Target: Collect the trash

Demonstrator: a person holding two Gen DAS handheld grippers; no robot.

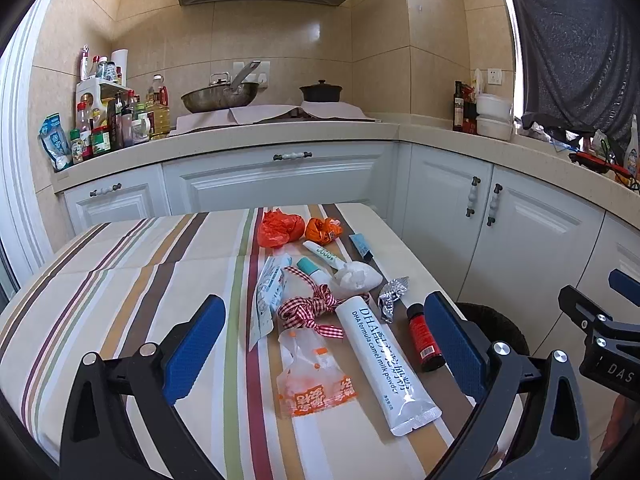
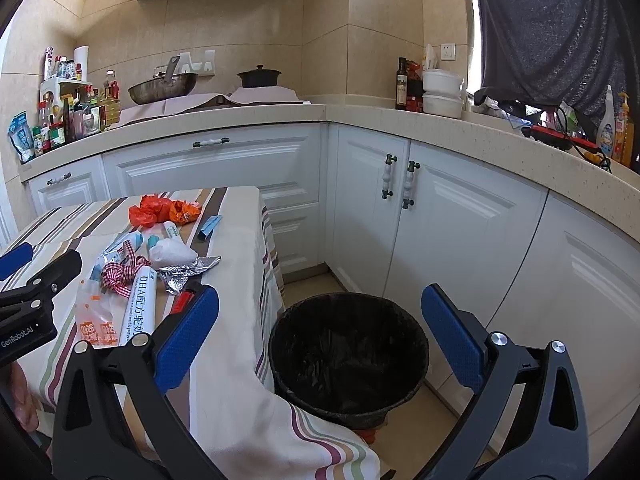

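Note:
Trash lies on the striped tablecloth (image 1: 120, 272): a white DHA milk powder sachet (image 1: 384, 364), a clear orange-printed wrapper (image 1: 312, 380), a red checked ribbon (image 1: 308, 308), a small red bottle (image 1: 424, 338), crumpled foil (image 1: 392, 294), a white wad (image 1: 358, 276) and orange bags (image 1: 280, 228). My left gripper (image 1: 324, 344) is open above them, empty. My right gripper (image 2: 320, 336) is open and empty above a black lined bin (image 2: 348, 356) on the floor right of the table. The sachet (image 2: 138, 304) and foil (image 2: 184, 272) show in the right wrist view too.
White cabinets (image 2: 440, 216) stand behind and right of the bin. The counter holds a wok (image 1: 220, 98), a dark pot (image 1: 320, 92), sauce bottles (image 1: 112, 120) and white containers (image 1: 494, 116). The table's right edge (image 2: 260, 264) is next to the bin.

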